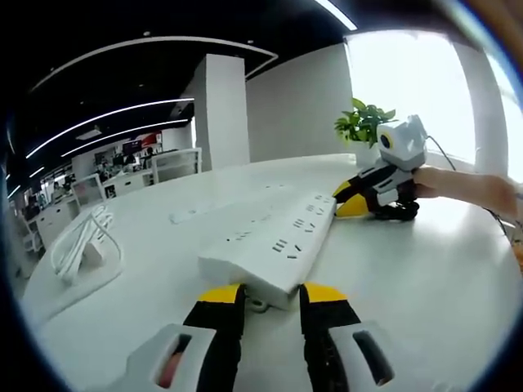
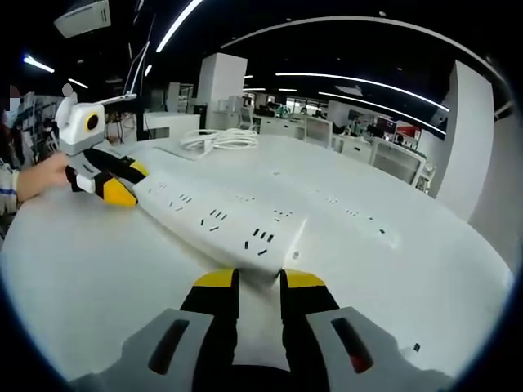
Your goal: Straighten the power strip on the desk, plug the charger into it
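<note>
A long white power strip [image 1: 274,241] [image 2: 212,216] lies on the white desk [image 1: 425,286] [image 2: 90,278] and runs between my two grippers. My left gripper [image 1: 273,292] is at one end of it. Its yellow tips rest against the end face with a gap between them, and a short grey cord stub sits in that gap. My right gripper [image 2: 260,280] meets the other end the same way, jaws a little apart. Each gripper also appears at the far end in the other view: the right gripper [image 1: 350,198] and the left gripper [image 2: 124,181], each held by a hand. A coil of white cable [image 1: 82,241] [image 2: 216,139] lies apart from the strip.
A second flat white strip [image 1: 189,215] [image 2: 351,214] lies beside the first. A potted green plant [image 1: 364,122] stands at the desk's far edge near a bright window. A person's hand [image 1: 466,188] [image 2: 37,175] holds each far gripper. Office desks and a white pillar stand behind.
</note>
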